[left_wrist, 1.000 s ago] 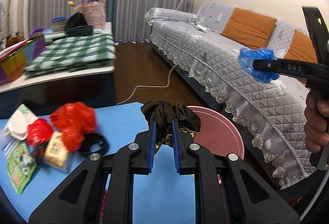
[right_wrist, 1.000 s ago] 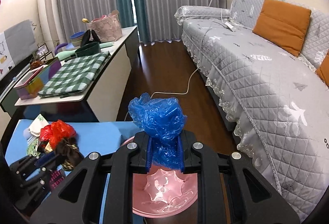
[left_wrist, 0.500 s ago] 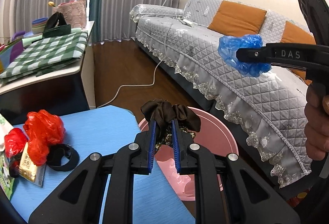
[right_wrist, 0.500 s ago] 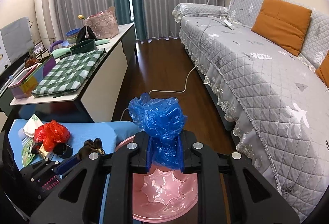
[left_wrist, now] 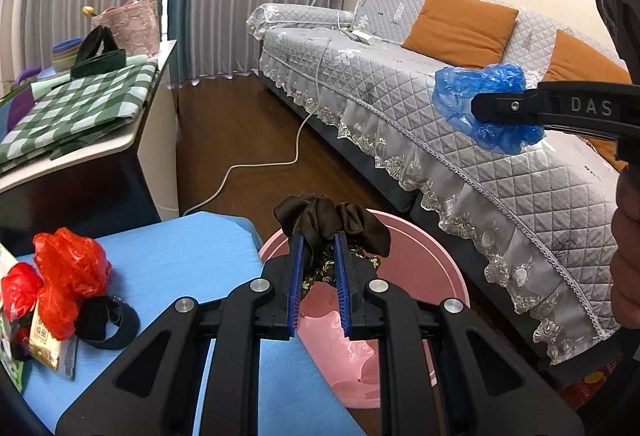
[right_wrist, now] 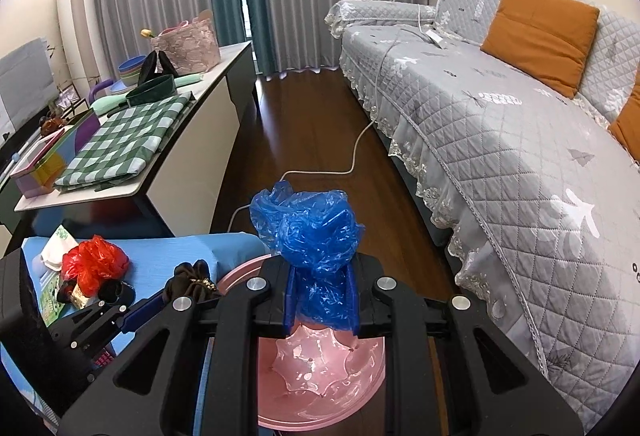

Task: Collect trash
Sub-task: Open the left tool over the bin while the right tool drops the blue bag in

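Observation:
My left gripper (left_wrist: 318,256) is shut on a dark brown scrunchie (left_wrist: 332,222) and holds it over the near rim of the pink bin (left_wrist: 420,236) beside the blue table. It also shows in the right wrist view (right_wrist: 192,278). My right gripper (right_wrist: 320,292) is shut on a crumpled blue plastic bag (right_wrist: 310,232) above the pink bin (right_wrist: 320,376); from the left wrist view the bag (left_wrist: 480,104) hangs high on the right. Red plastic bags (left_wrist: 68,268), a black band (left_wrist: 106,322) and snack packets lie on the blue table (left_wrist: 180,256).
A grey quilted sofa (right_wrist: 500,124) with orange cushions runs along the right. A white cable (left_wrist: 260,172) crosses the wooden floor. A white side table (right_wrist: 132,140) with a green checked cloth, bowls and a basket stands at the left.
My left gripper has moved right with the scrunchie, from over the blue table to over the bin's rim. My right gripper has held the blue bag above the bin.

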Tool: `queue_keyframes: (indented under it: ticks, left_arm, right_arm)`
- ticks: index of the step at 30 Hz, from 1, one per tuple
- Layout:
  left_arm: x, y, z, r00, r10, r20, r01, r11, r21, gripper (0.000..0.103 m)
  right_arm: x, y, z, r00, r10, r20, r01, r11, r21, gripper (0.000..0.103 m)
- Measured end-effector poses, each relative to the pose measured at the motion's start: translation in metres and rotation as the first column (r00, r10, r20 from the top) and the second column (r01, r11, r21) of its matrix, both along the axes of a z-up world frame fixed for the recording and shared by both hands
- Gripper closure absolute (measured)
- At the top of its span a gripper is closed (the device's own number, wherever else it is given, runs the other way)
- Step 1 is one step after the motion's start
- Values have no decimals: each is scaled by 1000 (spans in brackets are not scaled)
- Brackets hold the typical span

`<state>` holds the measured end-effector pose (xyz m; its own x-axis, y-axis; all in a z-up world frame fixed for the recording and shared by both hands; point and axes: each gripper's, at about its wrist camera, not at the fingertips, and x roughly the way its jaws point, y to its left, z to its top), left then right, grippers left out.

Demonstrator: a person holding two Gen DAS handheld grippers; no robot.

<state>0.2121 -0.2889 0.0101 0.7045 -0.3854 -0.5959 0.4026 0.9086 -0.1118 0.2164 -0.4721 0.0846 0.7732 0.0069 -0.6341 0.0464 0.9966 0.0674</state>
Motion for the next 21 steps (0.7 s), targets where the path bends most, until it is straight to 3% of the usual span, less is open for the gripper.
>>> queue_keyframes:
  ticks: [4,6,9,21]
  left_arm:
    - [4,-4,0,1000,-15,-4,15,1000,1,86]
    - [5,-5,-1,999,-31,-22,31,1000,-4,82]
    - [4,-4,-1,999,-36,-29,36,999,-9,80]
    - [-11,10,11,1000,-15,-23,15,1000,-7,80]
  right_arm:
    - [0,0,-2,1000,-2,-12,2,1000,-1,80]
    - [1,-1,-3,1000,-9,-23,9,1000,-1,65]
    - [1,-5,-3,999,-29,-21,29,1000,5,54]
    - [-5,0,8,1000,-29,5,29,999,13,50]
